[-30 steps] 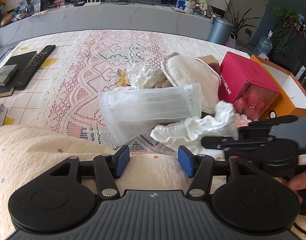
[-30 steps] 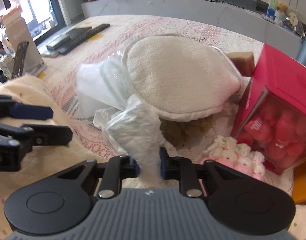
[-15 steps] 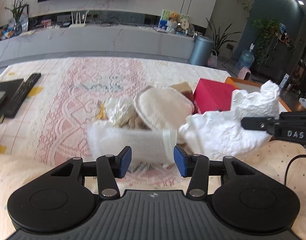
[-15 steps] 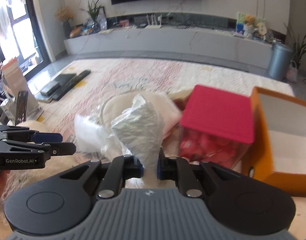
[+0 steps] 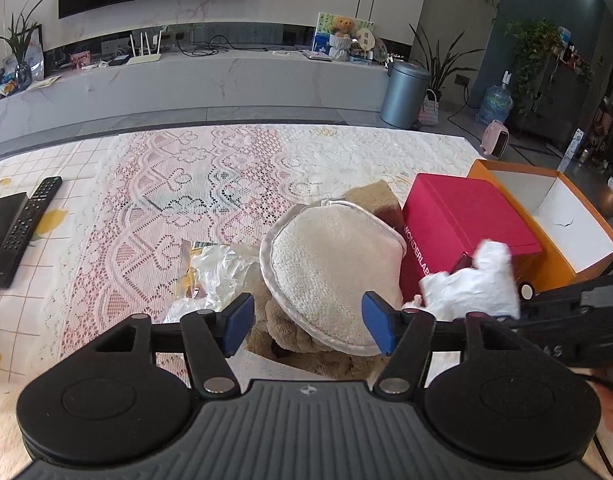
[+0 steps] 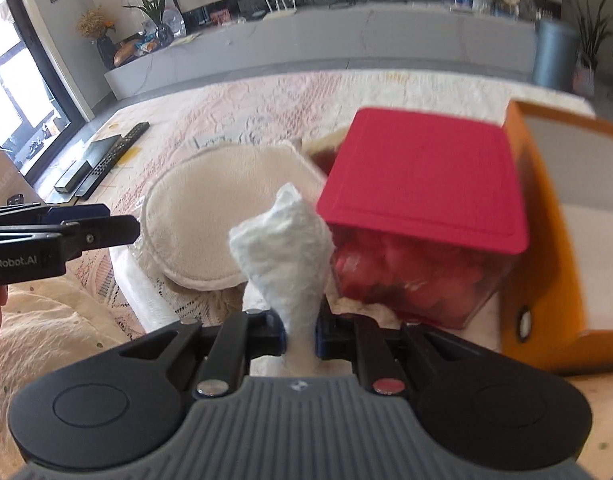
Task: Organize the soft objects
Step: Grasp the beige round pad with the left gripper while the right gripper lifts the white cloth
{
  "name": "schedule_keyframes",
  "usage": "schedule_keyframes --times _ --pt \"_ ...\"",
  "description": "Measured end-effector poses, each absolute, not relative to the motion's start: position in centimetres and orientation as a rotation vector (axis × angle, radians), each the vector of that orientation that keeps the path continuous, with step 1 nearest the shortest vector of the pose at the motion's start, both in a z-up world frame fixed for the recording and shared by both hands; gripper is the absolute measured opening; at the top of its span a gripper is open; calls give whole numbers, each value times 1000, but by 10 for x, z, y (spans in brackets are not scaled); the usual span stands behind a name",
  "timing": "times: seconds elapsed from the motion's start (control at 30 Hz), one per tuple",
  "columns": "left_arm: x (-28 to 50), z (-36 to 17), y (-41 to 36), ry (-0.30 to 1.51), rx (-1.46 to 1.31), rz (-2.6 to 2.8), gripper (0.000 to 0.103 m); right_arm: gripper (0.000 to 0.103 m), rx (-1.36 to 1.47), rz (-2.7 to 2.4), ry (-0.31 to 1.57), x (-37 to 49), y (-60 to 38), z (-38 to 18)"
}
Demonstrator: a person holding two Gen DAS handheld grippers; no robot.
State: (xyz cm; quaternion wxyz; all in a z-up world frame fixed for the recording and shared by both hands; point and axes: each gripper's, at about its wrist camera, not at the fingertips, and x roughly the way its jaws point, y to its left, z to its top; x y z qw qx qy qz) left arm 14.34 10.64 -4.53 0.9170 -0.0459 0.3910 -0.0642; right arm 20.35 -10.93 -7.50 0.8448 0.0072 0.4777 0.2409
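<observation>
My right gripper is shut on a crumpled white plastic bag and holds it up in front of the red box. The bag also shows in the left wrist view, at the right. My left gripper is open and empty, hovering over a round cream plush pad that lies on a brown plush toy. The pad also shows in the right wrist view. An open orange box with a white inside stands at the right; it also shows in the right wrist view.
A red-lidded box of pink items stands between the pad and the orange box. Crinkled clear wrapping lies left of the pad. A remote lies at the table's left edge. A cream blanket lies at the near side.
My right gripper has lifted the white bag off the table and carried it right, toward the red and orange boxes. My left gripper has risen and shifted over the cream pad, still open.
</observation>
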Motion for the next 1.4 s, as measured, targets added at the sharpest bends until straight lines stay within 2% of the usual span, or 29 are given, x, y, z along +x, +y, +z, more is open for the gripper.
schedule_keyframes --times 0.07,0.2,0.3,0.37,0.43,0.5,0.57,0.6,0.67,0.7,0.77,0.87,1.2,1.27,1.33,1.4 --pt "148 -50 107 814 -102 -132 76 21 0 511 1031 207 -102 -82" --pt "156 -57 106 824 -111 -120 77 27 -31 511 1046 212 -97 -82" --pt "163 -58 104 824 -119 -121 77 48 -56 489 1030 211 -103 -73" --pt "167 -60 101 824 -108 -117 77 53 -65 484 1016 209 -106 -64" --pt "171 -62 97 819 -88 -110 77 65 -78 471 1005 205 -108 -56" --pt "174 -63 91 810 -66 -106 75 71 -100 466 982 201 -107 -49" --pt "173 -62 86 792 -34 -103 57 71 -131 475 965 196 -103 -45" --pt "172 -60 82 784 -11 -100 53 74 -153 483 955 192 -101 -44" --pt "168 -57 79 765 12 -100 38 82 -196 498 937 184 -95 -42" --pt "166 -55 77 758 16 -106 35 85 -223 504 926 180 -90 -42" --pt "159 -50 73 744 19 -119 26 85 -291 514 904 172 -79 -43" --pt "148 -44 66 728 14 -148 20 85 -406 508 868 162 -64 -50" --pt "132 -58 71 801 -41 -152 18 84 -630 459 791 150 -41 -88" --pt "134 -63 71 811 -42 -158 25 78 -643 463 789 152 -41 -92" --pt "136 -65 70 793 -34 -161 32 68 -643 464 797 156 -44 -95" --pt "139 -65 69 772 -38 -171 33 57 -638 467 809 159 -47 -98"
